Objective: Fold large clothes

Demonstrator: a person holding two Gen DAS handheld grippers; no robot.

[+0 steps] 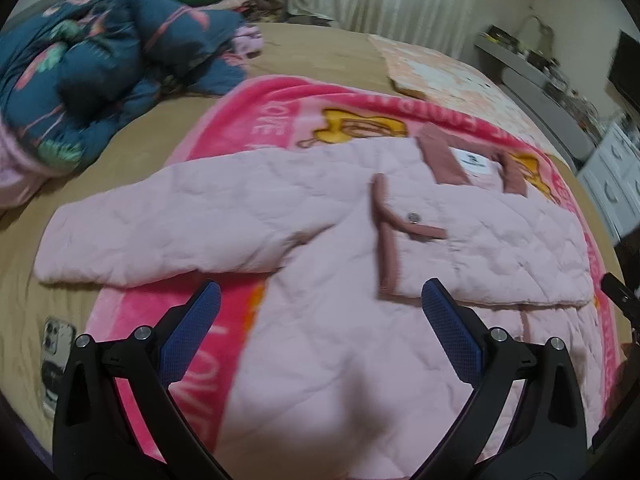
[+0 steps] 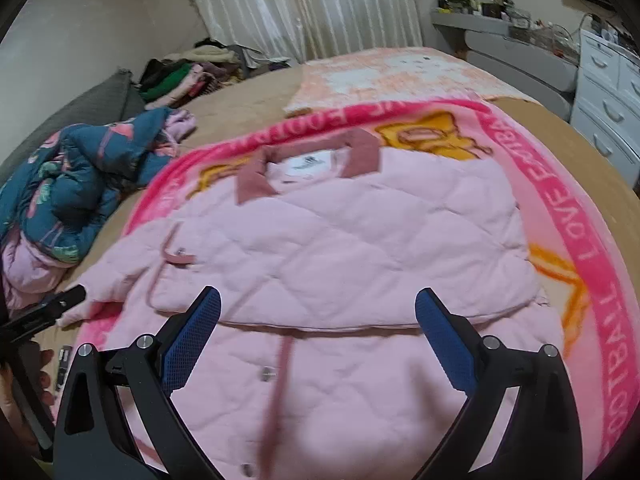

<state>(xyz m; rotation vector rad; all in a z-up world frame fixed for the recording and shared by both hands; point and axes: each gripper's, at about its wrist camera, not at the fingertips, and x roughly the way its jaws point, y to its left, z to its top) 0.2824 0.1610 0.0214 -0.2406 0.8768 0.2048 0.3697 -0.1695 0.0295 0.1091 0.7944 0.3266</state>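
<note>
A pale pink quilted jacket (image 1: 320,280) with a dusty-rose collar (image 1: 444,160) lies flat on a bright pink blanket (image 1: 248,120) on the bed. Its right sleeve is folded across the chest (image 2: 360,248); its left sleeve (image 1: 160,228) stretches out to the left. My left gripper (image 1: 320,304) is open and empty above the jacket's lower left body. My right gripper (image 2: 318,308) is open and empty above the jacket's lower front, near the button placket (image 2: 276,376). The left gripper's tip shows at the left edge of the right wrist view (image 2: 60,304).
A dark teal floral quilted garment (image 1: 100,72) is bunched at the left on the tan bedsheet (image 1: 320,52). A clothes pile (image 2: 188,76) lies at the far end. A phone (image 1: 56,360) lies by the blanket's left edge. White drawers (image 2: 608,96) stand right.
</note>
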